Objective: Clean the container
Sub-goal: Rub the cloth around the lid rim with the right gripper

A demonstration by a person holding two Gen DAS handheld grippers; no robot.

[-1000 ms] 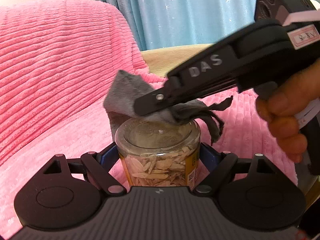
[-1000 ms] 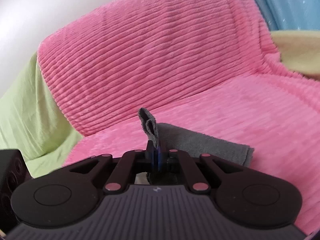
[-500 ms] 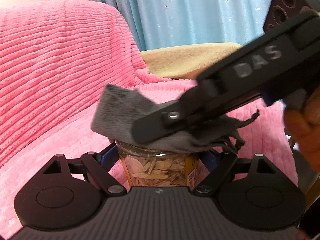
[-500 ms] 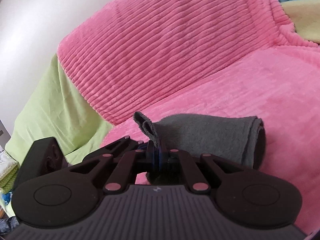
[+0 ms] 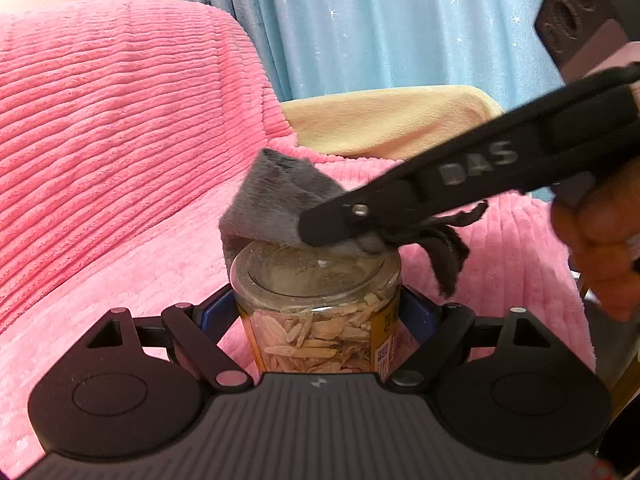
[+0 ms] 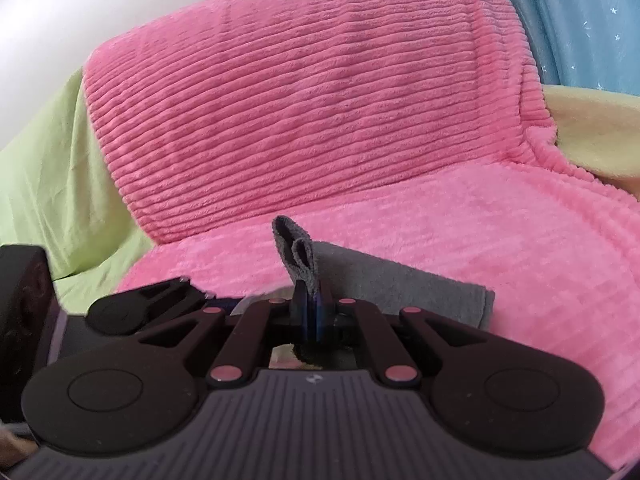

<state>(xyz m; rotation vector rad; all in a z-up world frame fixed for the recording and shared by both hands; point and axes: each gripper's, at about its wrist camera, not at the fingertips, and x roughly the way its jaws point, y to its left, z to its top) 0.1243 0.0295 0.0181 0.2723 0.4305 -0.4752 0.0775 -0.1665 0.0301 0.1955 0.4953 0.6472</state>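
jaws of the left gripper (image 5: 318, 308) are closed on the body of the jar (image 5: 320, 320), one blue pad on each side, below the lid (image 5: 316, 270). jaws of the right gripper (image 6: 310, 312) are pinched fully together on a fold of the grey cloth (image 5: 276, 204), which lies on the far edge of the lid. the jar is clear and rigid, probably slippery; a grip on the body wall suits it. the cloth is soft and limp. the jar holds pale flakes, filled to near the lid. a pink blanket (image 5: 100, 140) lies behind.
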